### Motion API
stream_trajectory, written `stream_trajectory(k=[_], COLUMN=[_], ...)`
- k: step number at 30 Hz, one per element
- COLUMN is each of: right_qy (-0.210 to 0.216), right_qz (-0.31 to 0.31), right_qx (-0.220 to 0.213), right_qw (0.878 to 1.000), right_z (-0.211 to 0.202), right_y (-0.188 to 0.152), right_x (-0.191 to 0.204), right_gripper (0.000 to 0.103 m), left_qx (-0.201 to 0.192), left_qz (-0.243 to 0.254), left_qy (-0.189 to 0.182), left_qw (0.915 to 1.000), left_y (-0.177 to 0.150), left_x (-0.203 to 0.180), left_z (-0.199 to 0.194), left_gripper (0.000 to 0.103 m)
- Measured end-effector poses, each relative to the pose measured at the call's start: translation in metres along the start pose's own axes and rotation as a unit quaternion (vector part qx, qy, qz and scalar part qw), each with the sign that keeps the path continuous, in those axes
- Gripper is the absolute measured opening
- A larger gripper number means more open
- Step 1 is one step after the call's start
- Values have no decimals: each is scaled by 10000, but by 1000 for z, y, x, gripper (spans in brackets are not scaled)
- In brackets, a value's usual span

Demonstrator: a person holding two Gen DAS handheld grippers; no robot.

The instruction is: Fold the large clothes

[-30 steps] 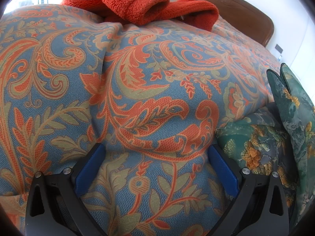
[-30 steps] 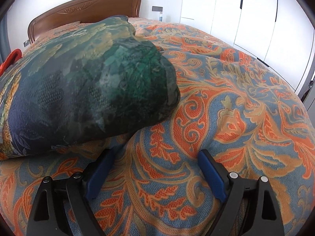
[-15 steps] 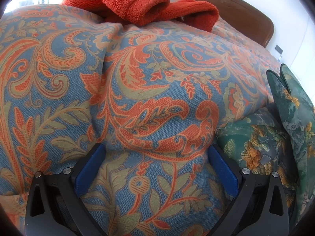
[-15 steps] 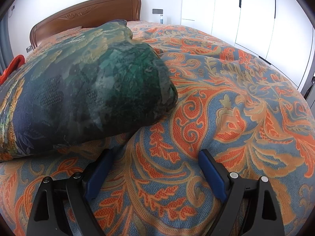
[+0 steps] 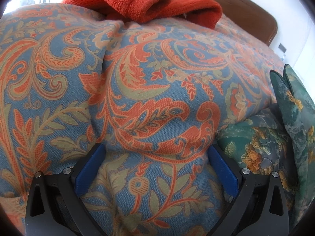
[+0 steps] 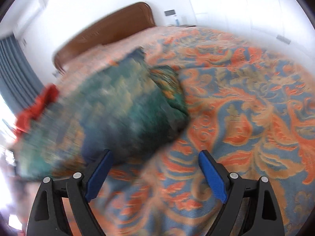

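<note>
Judging from both wrist views, I would say the folding has not really begun. The green floral garment (image 6: 126, 108) lies in a soft, rumpled heap on the bed (image 5: 137, 98), with no flat panel or clean crease that I can make out. In the left view its edge (image 5: 275, 141) sits just beside the left tongs (image 5: 155, 157), at their right, with one flap standing up. My left tongs are spread wide over the paisley bedspread with only the bedspread between the blue pads; they pinch nothing. My right tongs (image 6: 155, 163) are spread wide too, empty, with the heap just beyond their left finger (image 6: 98, 175) and apart from it as far as the blur lets me tell. That view is badly smeared, so fine detail of the cloth is lost to me.

What is left, I think, is nearly everything: find an edge or corner, spread the garment flat, then fold it over.

Around it, an orange fleece garment (image 5: 141, 0) lies bunched near the wooden headboard (image 5: 252, 13), well apart from the green one; it may be waiting its turn. White wardrobe doors (image 6: 246, 4) and a grey curtain (image 6: 15, 70) stand beyond the bed. The bedspread itself is puffy and busy in pattern, which may make laying cloth flat awkward. Nothing else blocks my reach.
</note>
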State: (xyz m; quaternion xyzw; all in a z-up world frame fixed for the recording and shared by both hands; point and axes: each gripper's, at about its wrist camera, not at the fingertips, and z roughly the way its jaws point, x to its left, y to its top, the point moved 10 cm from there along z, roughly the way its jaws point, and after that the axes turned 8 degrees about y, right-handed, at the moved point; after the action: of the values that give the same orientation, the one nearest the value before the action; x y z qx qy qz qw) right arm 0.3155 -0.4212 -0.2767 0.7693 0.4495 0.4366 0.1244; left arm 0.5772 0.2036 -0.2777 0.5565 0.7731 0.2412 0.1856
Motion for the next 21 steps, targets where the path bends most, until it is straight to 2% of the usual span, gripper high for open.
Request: stream_trajectory(k=[3,6,9,10,13,15,17,18,20,21], right_qy=[805,1122,1240,1253,1173,1097,890,752,641,561], right_qz=[603,1225,1799,1940,2460,2637,2496,2280,1866,1609], right_qx=[-11,181,247,209,-103,-335,-390,-411,-515,-568], right_qw=[9949,9859,9755,9727,9621,9578,9635,9699,9790,9837], right_z=[-1,19,42,46,58,59,56,53,43,36], right_y=[12,17,21,21,25,29,32,33,36,39], right_x=[4,1,-7,-9,-21,-25,-25,-22,-11,-5], right_gripper=[91,91,92,95,96,93,68,64,47,45], left_qx=[95,-178,-736,-886,-1074,-1032,-899,-845,-740,-686], left_qz=[-64,-44,434,629,1197,1501,1762,1842,1991,2087], left_qy=[-46,-200,-391,-479,-772,-1023,-1300,-1425,-1654,-1827], left_qw=[9999,9996,9956,9929,9840,9779,9716,9688,9631,9583], left_y=[2,5,7,6,-11,-27,-45,-52,-63,-70], left_x=[2,-3,-24,-35,-71,-95,-126,-138,-163,-179], left_z=[-19,-63,-127,-147,-194,-213,-227,-232,-241,-249], left_gripper=[101,101,102,102,102,102,102,102,101,101])
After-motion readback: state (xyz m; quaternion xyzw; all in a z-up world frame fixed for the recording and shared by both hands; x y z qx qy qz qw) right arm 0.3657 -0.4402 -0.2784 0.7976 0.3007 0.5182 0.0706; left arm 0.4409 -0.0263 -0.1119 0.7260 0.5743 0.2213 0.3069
